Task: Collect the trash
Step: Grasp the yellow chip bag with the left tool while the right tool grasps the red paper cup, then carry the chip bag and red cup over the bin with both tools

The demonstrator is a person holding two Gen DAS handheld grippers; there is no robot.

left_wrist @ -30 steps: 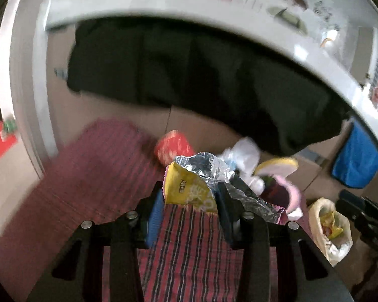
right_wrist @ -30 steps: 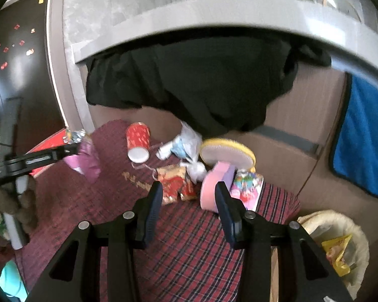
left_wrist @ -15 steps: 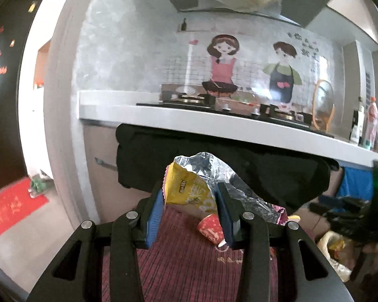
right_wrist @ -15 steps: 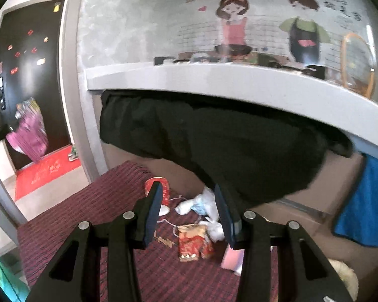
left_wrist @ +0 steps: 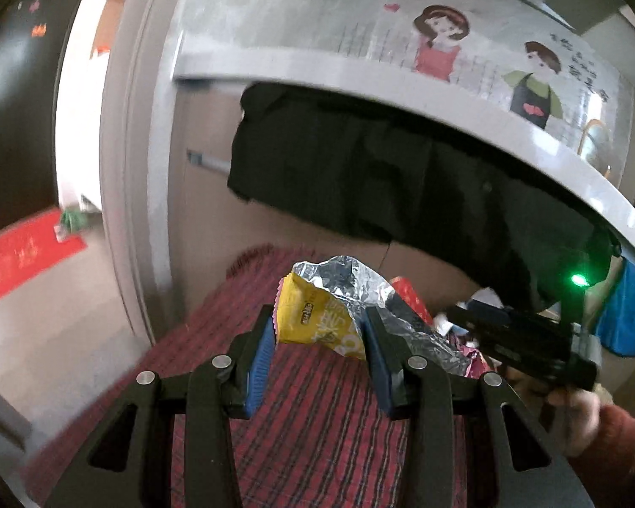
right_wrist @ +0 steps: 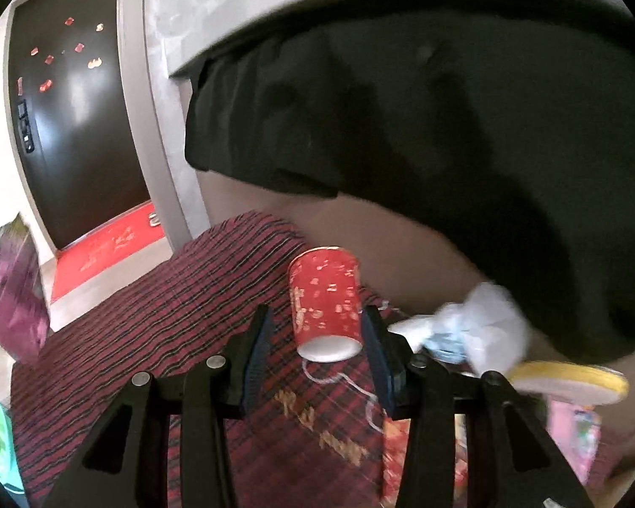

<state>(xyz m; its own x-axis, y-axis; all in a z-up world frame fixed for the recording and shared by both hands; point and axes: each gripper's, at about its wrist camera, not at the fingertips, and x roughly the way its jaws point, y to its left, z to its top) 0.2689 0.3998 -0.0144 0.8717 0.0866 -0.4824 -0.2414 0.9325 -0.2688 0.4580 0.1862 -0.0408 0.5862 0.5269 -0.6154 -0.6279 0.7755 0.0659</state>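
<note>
My left gripper (left_wrist: 319,334) is shut on a yellow and silver foil snack wrapper (left_wrist: 317,317) and holds it above the red striped tablecloth (left_wrist: 317,423). My right gripper (right_wrist: 315,334) is open, its fingers either side of a red paper cup (right_wrist: 326,305) that lies on its side on the cloth; whether they touch it is unclear. The right gripper body also shows in the left wrist view (left_wrist: 525,343), low at the right. The red cup (left_wrist: 408,296) peeks out behind the wrapper.
White crumpled tissue (right_wrist: 474,326), a yellow-rimmed lid (right_wrist: 571,381), a pink pack (right_wrist: 575,432) and a red packet (right_wrist: 402,457) lie at the right on the cloth. A black cloth (right_wrist: 444,127) hangs from the counter behind. A purple bag (right_wrist: 12,296) shows at left.
The right gripper has dropped down and forward to the red cup, which now lies between its fingers. The left gripper has tilted down towards the table, still holding the wrapper.
</note>
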